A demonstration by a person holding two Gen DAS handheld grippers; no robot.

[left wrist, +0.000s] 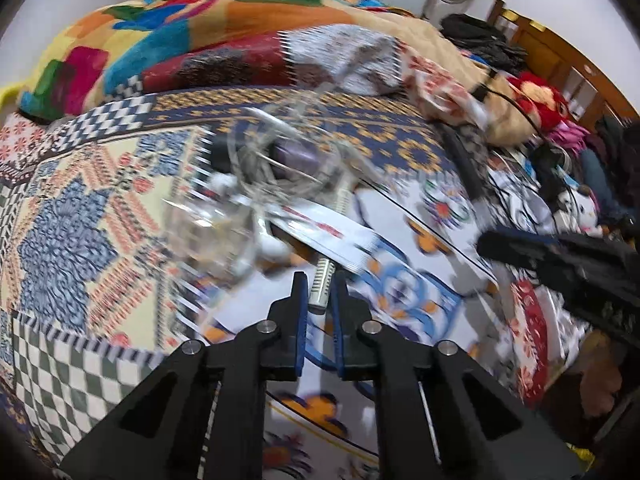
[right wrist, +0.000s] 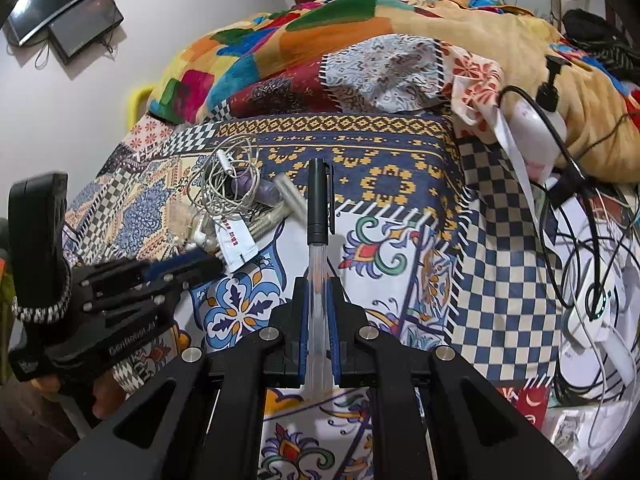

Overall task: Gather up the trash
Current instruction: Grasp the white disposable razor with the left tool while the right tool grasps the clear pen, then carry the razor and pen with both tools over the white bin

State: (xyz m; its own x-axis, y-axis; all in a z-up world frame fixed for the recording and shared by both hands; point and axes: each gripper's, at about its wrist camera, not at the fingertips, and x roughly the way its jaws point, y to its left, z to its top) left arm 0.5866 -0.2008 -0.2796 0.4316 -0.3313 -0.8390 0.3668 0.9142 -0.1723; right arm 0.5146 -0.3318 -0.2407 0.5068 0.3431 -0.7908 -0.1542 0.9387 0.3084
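blurring hides what the left gripper (left wrist: pixel 320 280) pinches

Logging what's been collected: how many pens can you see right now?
1. A clear pen with a black cap is clamped in the right gripper, above the patterned bedspread. Others could be hidden in the earphone tangle.

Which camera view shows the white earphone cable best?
The right wrist view: the white earphone cable lies sharp and coiled on the bedspread. The left wrist view shows it only blurred.
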